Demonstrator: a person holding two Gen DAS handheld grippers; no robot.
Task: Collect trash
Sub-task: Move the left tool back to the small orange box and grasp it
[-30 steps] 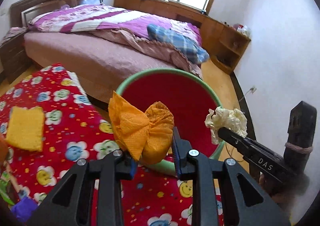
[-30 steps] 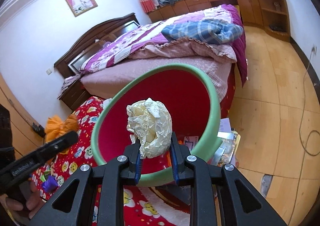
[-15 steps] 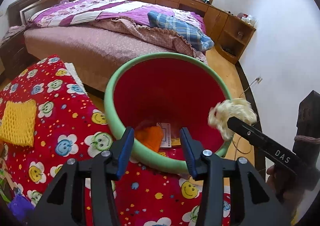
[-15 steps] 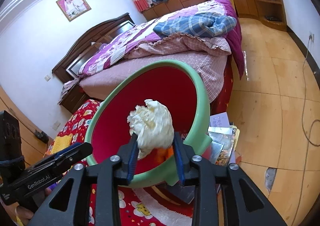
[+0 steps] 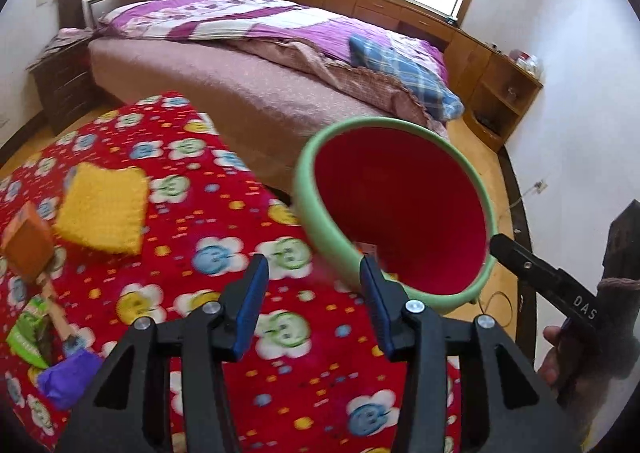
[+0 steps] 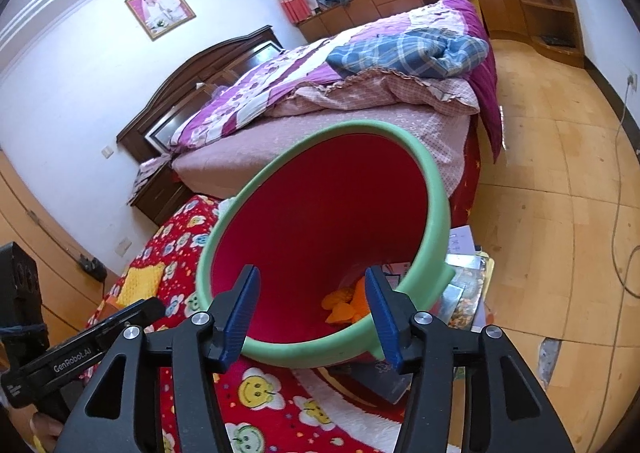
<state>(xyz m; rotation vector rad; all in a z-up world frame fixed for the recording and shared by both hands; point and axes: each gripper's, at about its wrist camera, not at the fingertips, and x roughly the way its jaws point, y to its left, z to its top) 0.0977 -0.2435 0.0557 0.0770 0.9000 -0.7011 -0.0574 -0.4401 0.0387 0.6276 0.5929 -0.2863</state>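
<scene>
A bin with a green rim [image 5: 308, 209] and a red inside stands off the table's far edge. My left gripper [image 5: 314, 293] hangs open and empty over the red flowered tablecloth [image 5: 224, 213], just left of the bin. My right gripper [image 6: 312, 301] points into the bin [image 6: 436, 193]; its jaws are opening and nothing is between them. An orange crumpled wad [image 6: 344, 307] lies at the bottom. The cream paper wad is out of sight. On the cloth lie a yellow knitted cloth [image 5: 104, 209], an orange box [image 5: 28, 249], a green packet [image 5: 28, 333] and a purple scrap [image 5: 68, 377].
A large bed [image 5: 280, 65] with purple bedding stands right behind the bin. Papers and magazines [image 6: 468, 281] lie on the wooden floor beside the bin. A finger of the right gripper [image 5: 528, 265] shows at the right, and a finger of the left gripper [image 6: 112, 327] at the lower left.
Both grippers opened. The orange wad left the left gripper and lies in the bin; the cream wad dropped from the right one. The left gripper swung left, back over the table.
</scene>
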